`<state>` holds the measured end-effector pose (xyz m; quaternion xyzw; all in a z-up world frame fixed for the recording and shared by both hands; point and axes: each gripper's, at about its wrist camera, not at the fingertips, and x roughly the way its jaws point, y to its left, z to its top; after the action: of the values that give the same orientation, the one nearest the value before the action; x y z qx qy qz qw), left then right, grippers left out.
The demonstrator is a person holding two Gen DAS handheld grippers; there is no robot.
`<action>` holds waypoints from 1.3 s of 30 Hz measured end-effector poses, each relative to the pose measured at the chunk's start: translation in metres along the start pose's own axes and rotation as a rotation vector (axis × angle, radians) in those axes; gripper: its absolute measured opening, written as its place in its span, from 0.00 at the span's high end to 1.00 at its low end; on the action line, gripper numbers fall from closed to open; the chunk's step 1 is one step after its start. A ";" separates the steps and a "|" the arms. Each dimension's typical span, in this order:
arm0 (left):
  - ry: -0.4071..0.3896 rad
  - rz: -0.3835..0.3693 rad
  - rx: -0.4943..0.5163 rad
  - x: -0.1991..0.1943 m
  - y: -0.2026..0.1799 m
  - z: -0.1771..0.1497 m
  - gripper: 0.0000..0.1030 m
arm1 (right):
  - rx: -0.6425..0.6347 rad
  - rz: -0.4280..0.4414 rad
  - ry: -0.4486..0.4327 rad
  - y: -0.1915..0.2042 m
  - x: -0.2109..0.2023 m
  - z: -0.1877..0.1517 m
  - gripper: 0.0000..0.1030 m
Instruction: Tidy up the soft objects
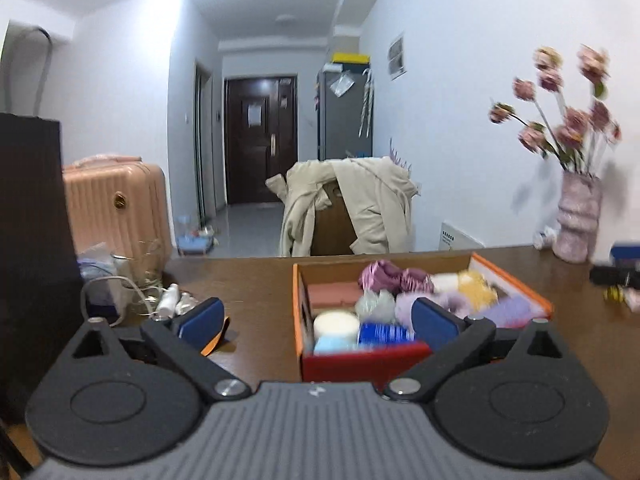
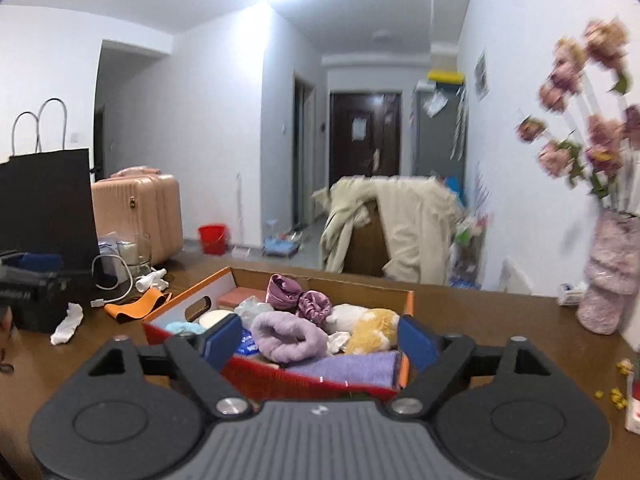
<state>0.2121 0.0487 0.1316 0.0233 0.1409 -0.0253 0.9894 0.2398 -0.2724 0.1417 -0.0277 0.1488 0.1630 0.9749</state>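
**Both grippers stand wide in front of the filled box**

The left gripper (image 1: pixel 318 322) has its jaws spread wide, and nothing is pressed between its blue pads (image 1: pixel 202 320). The right gripper (image 2: pixel 318 338) is also wide and holds nothing; the near corner of the box shows between its fingers, but the pads do not press on it.

The orange and red cardboard box (image 2: pixel 320 384) stands on the brown wooden table (image 1: pixel 248 276), just ahead of both grippers. The soft objects lie inside it: a lilac fluffy piece (image 2: pixel 290 336), a yellow plush piece (image 2: pixel 374 330), a purple satin scrunchie (image 2: pixel 314 306), a mauve cloth (image 2: pixel 282 288) and a violet knitted roll (image 2: pixel 352 368) along the near wall. In the left wrist view a white round item (image 1: pixel 335 326) and a light blue one (image 1: pixel 332 345) are in the near left corner.

Outside the box, on the table to its left, an orange band (image 2: pixel 136 305) and a white sock (image 2: pixel 68 322) lie well apart from it. A pink vase with flowers (image 2: pixel 608 280) stands at the right, near the wall.
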 end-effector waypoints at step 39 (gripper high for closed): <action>-0.123 0.012 0.002 -0.131 -0.020 -0.156 0.00 | 0.035 -0.119 -0.108 0.092 -0.120 -0.192 0.00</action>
<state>0.0424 0.0426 0.0181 0.0235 0.0799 -0.0210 0.9963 0.0474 -0.2421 -0.0059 -0.0107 0.0971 0.1035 0.9898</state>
